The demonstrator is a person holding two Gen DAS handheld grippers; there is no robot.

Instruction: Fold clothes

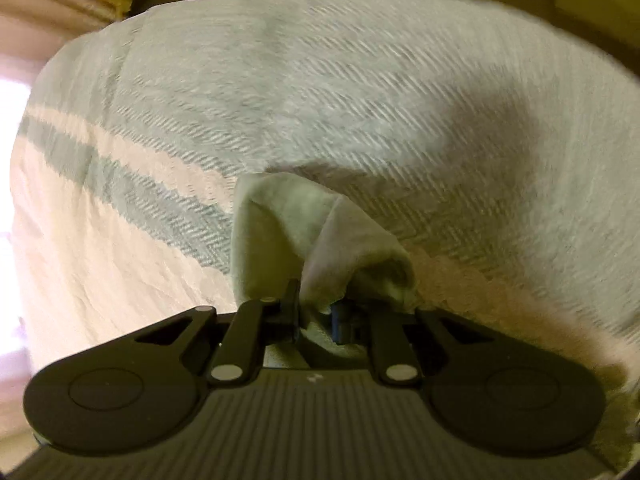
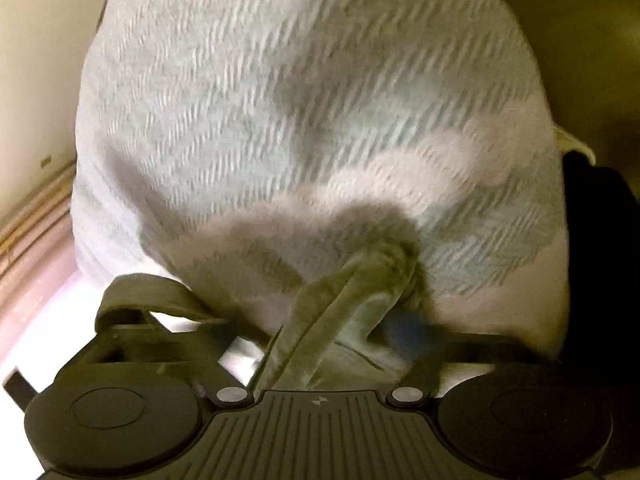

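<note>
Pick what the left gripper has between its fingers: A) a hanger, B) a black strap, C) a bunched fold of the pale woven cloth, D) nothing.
C: the left gripper is closed on a bunched fold of the cloth.

Both views are dim and warm, with a yellowish cast over the cloth (image 1: 320, 92). Ahead and to the left of the left gripper (image 1: 318, 312) a patch at the frame edge is blown out to white glare. A soft dark shadow lies on the weave ahead and to the right of it. Ahead of the right gripper (image 2: 340, 340) another shadow pools on the fabric, and bright glare shows low on its left. Motion blur smears the weave in both views, and the fisheye bends the edges into dark corners.
</note>
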